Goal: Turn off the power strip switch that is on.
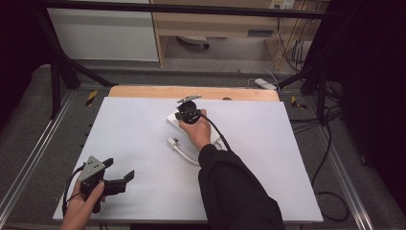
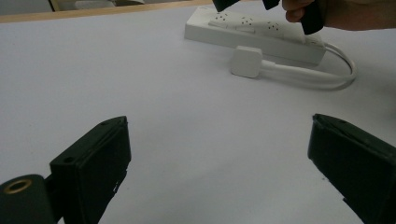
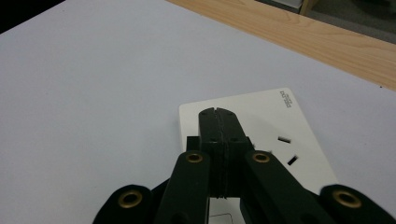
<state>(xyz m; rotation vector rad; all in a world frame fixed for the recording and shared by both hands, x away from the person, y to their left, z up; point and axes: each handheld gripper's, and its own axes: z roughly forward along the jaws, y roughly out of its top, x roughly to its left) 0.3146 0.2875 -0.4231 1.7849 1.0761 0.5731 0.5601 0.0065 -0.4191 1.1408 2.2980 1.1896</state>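
Note:
A white power strip (image 1: 172, 120) lies on the white board, towards its far middle. In the right gripper view the power strip (image 3: 275, 122) shows its socket holes. Its white plug (image 1: 172, 142) rests on the board just in front, joined by a looping white cable (image 1: 187, 158). My right gripper (image 1: 180, 116) is over the strip's near end, jaws pressed together with nothing between them; the right gripper (image 3: 218, 113) has its tips just above the strip's top face. My left gripper (image 1: 119, 168) is at the board's near left corner, and the left gripper (image 2: 219, 123) stands wide open and empty, facing the plug (image 2: 246, 61).
The white board (image 1: 143, 143) covers most of a wooden table whose far edge (image 1: 191, 92) shows as a strip. Black frame bars and loose cables (image 1: 330, 143) run along the right side. A dark sleeve (image 1: 234, 191) crosses the board's near middle.

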